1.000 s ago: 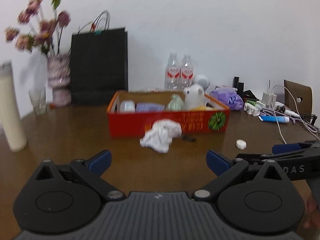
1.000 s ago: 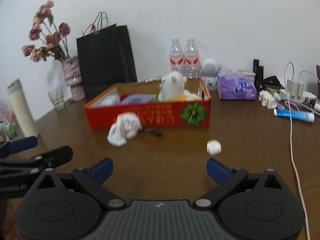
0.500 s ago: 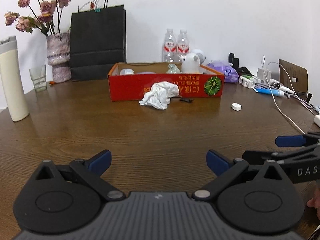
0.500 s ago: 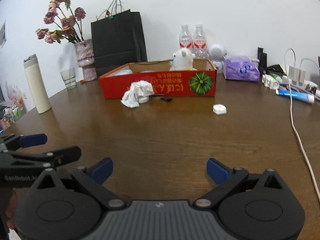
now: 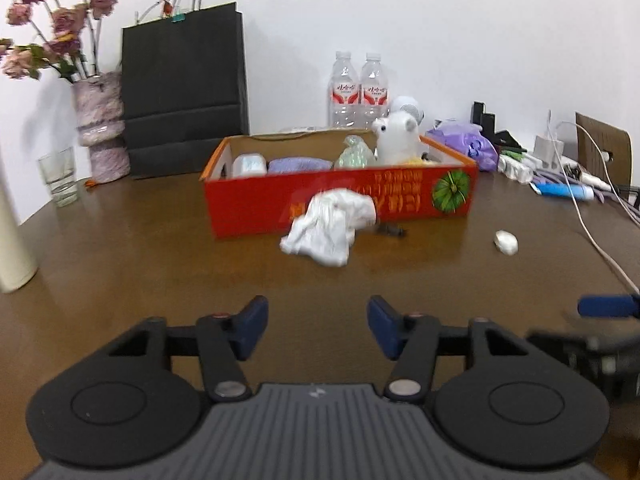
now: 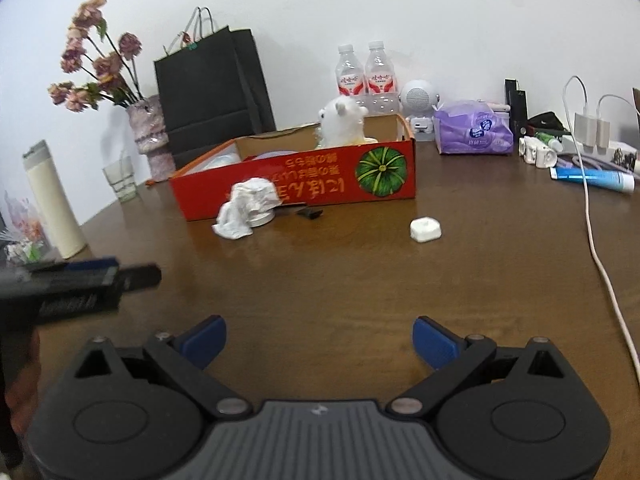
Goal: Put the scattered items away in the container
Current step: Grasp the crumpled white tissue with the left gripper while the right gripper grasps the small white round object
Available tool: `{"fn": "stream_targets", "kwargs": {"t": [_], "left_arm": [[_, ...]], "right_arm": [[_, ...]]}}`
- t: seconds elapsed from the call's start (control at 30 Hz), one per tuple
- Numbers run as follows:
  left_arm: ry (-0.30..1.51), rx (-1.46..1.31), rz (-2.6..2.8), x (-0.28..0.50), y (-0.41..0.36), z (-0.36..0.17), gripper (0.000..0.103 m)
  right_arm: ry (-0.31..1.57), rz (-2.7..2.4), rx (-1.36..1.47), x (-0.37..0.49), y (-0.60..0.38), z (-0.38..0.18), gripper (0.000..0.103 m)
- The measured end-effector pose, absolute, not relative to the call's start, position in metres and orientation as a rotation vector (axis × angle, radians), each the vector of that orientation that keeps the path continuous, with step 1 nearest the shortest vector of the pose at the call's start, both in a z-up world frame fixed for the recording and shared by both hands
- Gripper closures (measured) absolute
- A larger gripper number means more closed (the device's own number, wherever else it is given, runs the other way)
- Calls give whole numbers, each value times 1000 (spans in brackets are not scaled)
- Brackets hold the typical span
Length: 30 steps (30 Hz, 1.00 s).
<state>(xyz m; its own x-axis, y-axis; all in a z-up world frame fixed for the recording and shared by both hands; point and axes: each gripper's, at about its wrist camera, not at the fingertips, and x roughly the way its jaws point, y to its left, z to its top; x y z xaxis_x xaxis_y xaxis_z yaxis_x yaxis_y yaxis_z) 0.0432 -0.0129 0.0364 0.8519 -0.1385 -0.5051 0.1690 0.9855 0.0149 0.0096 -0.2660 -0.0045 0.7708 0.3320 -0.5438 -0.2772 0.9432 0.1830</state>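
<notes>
Both tongs have swung back toward the red box (image 5: 340, 204). The left tongs (image 5: 314, 330) have narrowed, the right tongs (image 6: 320, 340) gape, both empty. The crumpled cloth (image 5: 328, 226) lies against its front, awaiting pickup.

left gripper (image 5: 316, 330) jaws narrower, both grippers closer to red box (image 5: 340, 204)
</notes>
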Motion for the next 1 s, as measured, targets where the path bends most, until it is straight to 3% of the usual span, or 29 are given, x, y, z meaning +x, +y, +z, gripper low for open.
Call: {"fn": "stream_targets", "kwargs": {"t": [0.07,0.13,0.2,0.27,0.3,0.33,0.4,0.5,0.6,0.7,0.8,0.97,1.0], "left_arm": [[526,43,-187,70,-19,39,38],[530,40,-200,94,-27,38,23],[521,40,-194,113,-34,32,17],[555,36,-164,132,-37,23,37],[575,17,-161,139,-34,20,63],[595,-14,-163,144,-30,16,78],[612,-83,-178,147,-19,13,79],[588,-84,-196,144,-6,15,93],[533,-65,-163,137,15,21,98],[497,-88,-81,133,45,26,98],[507,-133,-4,137,71,26,98],[543,-168,41,143,85,28,96],[546,-174,27,142,85,29,95]], "right_arm": [[612,315,87,24,-266,-3,4],[621,305,104,38,-267,-1,4],[624,304,132,48,-270,0,4],[626,306,162,58,-270,0,4],[633,308,173,64,-268,0,4],[638,315,178,69,-265,1,4],[643,335,178,80,-257,1,4],[643,374,146,100,-236,2,5],[635,428,110,123,-207,7,9],[596,461,42,139,-174,11,13],[581,461,-45,153,-142,10,25],[623,424,-80,173,-121,-3,30],[637,421,-72,177,-121,-6,36]]}}
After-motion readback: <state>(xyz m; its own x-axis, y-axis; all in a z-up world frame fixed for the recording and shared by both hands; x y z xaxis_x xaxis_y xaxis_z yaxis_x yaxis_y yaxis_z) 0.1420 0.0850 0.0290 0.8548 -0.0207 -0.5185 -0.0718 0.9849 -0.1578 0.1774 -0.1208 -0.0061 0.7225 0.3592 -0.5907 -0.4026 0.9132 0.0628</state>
